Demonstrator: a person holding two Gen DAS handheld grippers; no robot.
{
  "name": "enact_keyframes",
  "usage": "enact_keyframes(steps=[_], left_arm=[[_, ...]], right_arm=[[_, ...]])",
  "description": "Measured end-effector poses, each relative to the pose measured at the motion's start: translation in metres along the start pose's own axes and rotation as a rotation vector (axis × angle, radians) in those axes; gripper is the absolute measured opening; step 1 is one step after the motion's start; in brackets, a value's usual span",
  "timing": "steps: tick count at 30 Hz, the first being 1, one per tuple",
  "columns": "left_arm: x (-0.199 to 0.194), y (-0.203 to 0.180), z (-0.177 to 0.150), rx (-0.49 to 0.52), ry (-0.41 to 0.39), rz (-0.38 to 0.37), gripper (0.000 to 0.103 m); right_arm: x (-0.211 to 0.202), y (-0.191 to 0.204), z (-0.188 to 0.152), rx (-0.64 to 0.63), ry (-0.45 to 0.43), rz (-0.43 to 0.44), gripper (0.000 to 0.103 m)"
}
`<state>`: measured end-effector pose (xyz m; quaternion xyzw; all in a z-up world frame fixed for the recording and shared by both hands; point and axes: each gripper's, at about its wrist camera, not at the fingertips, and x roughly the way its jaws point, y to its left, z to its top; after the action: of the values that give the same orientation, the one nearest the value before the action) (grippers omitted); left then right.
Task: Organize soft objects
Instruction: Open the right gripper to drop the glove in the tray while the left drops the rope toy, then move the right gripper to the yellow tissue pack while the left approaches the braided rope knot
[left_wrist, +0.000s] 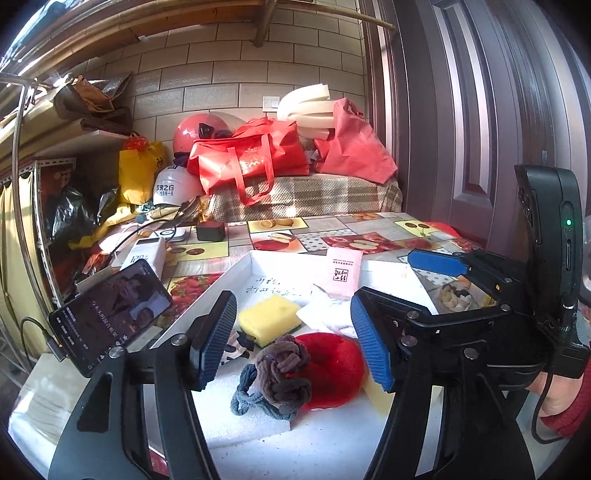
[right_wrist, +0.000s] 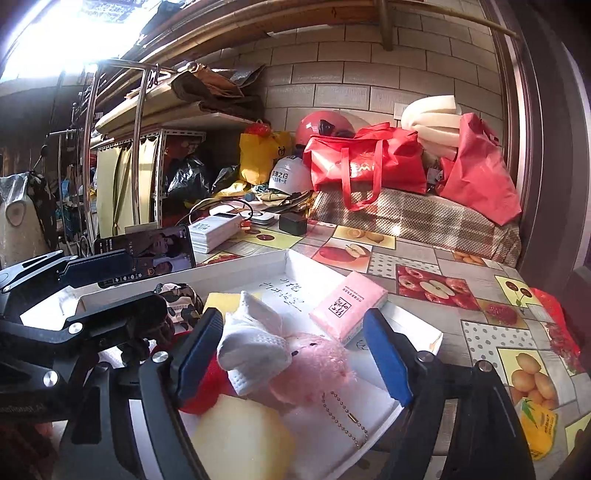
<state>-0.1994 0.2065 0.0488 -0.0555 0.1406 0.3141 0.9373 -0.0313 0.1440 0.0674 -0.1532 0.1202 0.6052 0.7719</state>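
Note:
A white shallow box (left_wrist: 236, 269) on the table holds soft things. In the left wrist view my left gripper (left_wrist: 293, 345) is open above a brown knotted hair tie (left_wrist: 284, 369) lying on a red mesh puff (left_wrist: 332, 369), with a yellow sponge (left_wrist: 267, 317) and a pink tissue pack (left_wrist: 343, 273) beyond. In the right wrist view my right gripper (right_wrist: 295, 360) is open around a white sock (right_wrist: 255, 347) and a pink plush keychain (right_wrist: 314, 365), touching neither. The tissue pack (right_wrist: 347, 310) leans on the box rim (right_wrist: 424, 328). A pale yellow sponge (right_wrist: 240, 439) lies in front.
A phone (left_wrist: 110, 314) stands propped left of the box, with a white power bank (left_wrist: 146, 254) and a black charger (left_wrist: 210, 230) behind. Red bags (left_wrist: 251, 155), helmets and foam are piled on a plaid cushion at the back. A red bag (right_wrist: 557, 325) lies on the fruit-print tablecloth (right_wrist: 480, 317).

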Motion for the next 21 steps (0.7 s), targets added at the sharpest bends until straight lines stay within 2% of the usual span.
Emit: enact_keyframes(steps=[4,5,6,8,21], left_arm=[[0.000,0.003,-0.001,-0.006,-0.002,0.015,0.092],[0.000,0.005,-0.001,-0.014,-0.002,0.022,0.100],[0.000,0.007,0.000,-0.023,-0.003,0.027,0.103],[0.000,0.009,0.000,-0.026,-0.007,0.024,0.103],[-0.003,0.004,0.001,0.005,-0.021,0.029,0.103]], right_arm=[[-0.006,-0.008,-0.001,0.044,-0.036,-0.015,0.086],[-0.008,-0.009,-0.001,0.050,-0.045,-0.019,0.089],[-0.010,-0.010,-0.001,0.057,-0.052,-0.022,0.098],[-0.012,-0.015,-0.003,0.081,-0.052,-0.037,0.103],[-0.028,-0.027,-0.014,0.128,-0.034,-0.032,0.103]])
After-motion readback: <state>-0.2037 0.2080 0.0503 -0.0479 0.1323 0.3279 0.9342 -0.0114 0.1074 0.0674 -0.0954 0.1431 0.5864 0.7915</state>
